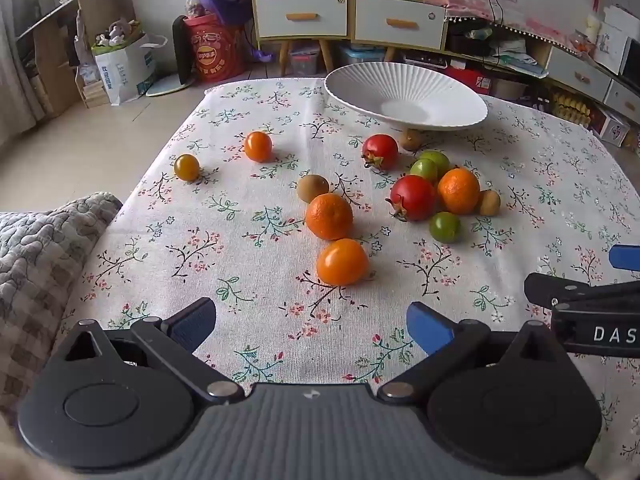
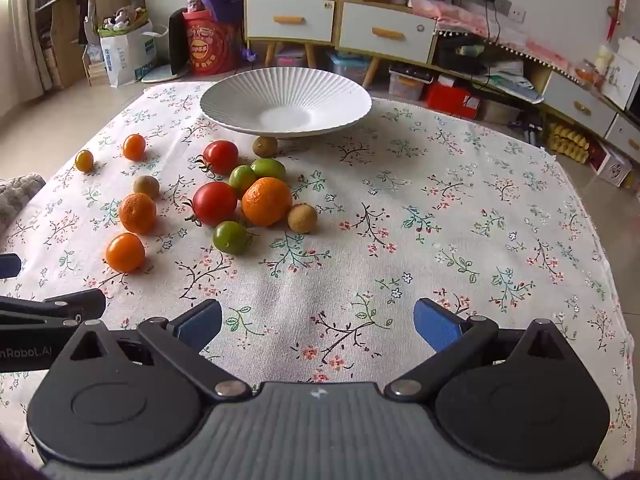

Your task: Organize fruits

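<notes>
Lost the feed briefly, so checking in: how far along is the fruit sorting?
Nothing looks done: the white ribbed bowl holds no fruit. Nothing is in hand; the left tool and right tool are both open over the floral tablecloth. All the fruit is left, from the nearest smooth orange fruit to the small brown fruit by the bowl's foot.

Beyond the table's far edge, a pale tiled floor (image 1: 48,148) runs to white-drawered cabinets (image 2: 288,20) on wooden legs; open shelving (image 1: 52,40) fills the left corner, beside perhaps a curtain.
</notes>
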### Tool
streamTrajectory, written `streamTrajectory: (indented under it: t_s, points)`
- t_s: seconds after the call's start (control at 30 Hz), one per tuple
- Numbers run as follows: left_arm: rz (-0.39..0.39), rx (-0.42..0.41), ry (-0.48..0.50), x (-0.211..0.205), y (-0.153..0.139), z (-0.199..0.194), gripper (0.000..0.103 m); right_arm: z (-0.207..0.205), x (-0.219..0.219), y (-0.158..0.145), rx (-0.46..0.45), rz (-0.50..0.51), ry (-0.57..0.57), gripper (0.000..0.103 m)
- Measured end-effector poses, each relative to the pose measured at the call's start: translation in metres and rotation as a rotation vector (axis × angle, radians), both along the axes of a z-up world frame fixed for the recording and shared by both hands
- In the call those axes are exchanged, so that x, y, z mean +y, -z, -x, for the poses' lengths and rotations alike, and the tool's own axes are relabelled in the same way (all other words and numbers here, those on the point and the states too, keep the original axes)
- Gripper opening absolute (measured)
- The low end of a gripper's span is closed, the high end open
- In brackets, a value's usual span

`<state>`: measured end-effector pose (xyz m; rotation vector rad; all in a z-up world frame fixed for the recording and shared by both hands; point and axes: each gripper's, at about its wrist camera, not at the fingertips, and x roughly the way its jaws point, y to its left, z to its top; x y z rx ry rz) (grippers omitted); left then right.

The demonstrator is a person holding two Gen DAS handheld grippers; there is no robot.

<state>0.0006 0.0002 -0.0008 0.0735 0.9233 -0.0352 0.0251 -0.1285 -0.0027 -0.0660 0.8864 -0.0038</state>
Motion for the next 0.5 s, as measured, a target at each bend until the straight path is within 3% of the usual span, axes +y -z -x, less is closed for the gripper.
streamTrajectory:
  t_s: [0.5]
  points:
    - [0.021, 0.002, -0.011, 0.0036, -0.0029, 0.0, 0.102, 0.0009, 0.0005, 0.0004, 0.012, -0.042, -0.014, 0.102]
